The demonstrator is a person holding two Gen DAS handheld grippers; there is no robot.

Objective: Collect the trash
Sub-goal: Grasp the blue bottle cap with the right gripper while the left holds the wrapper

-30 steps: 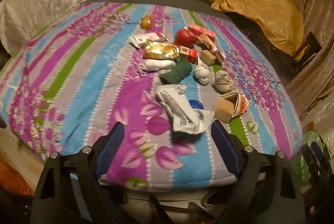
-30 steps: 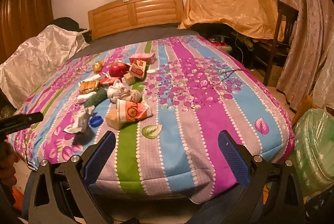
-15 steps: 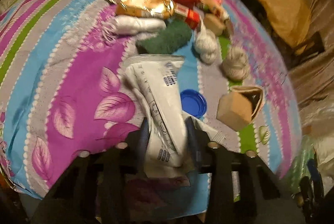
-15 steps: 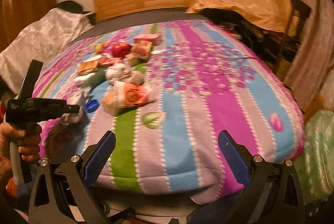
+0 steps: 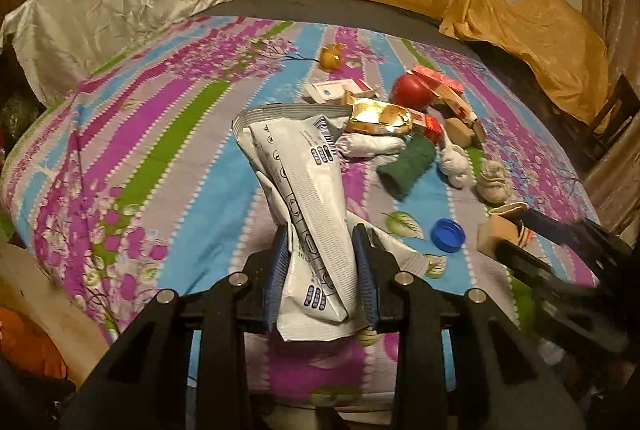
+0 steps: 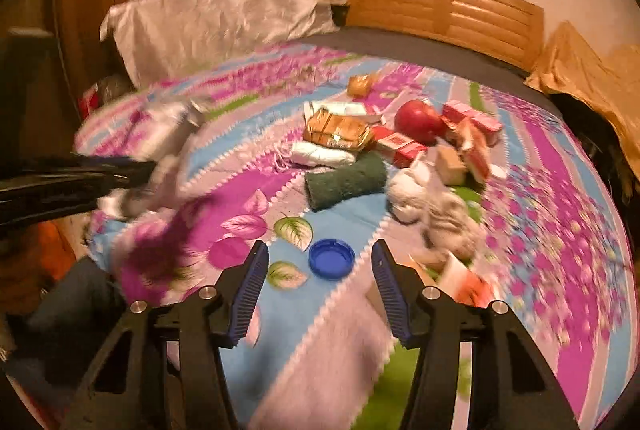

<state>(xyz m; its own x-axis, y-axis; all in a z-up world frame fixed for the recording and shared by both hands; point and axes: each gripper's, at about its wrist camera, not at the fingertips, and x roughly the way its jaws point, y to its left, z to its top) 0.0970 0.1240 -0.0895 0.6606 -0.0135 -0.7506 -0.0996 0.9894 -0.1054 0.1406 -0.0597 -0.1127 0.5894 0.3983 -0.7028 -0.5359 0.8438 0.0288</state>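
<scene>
The left gripper (image 5: 320,262) gripped a white wrapper (image 5: 308,189), apparently raised off the bedspread (image 5: 160,149). The right gripper (image 6: 318,268) stood open, a blue cap (image 6: 331,258) lying between its jaws.

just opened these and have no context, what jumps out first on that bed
The white printed wrapper stands out most: the left gripper is shut on it and holds it up at the near edge of the striped floral bedspread. Next is the blue bottle cap, lying just ahead of the open right gripper. Behind it sits a litter pile with a red apple and a gold foil packet.
</scene>
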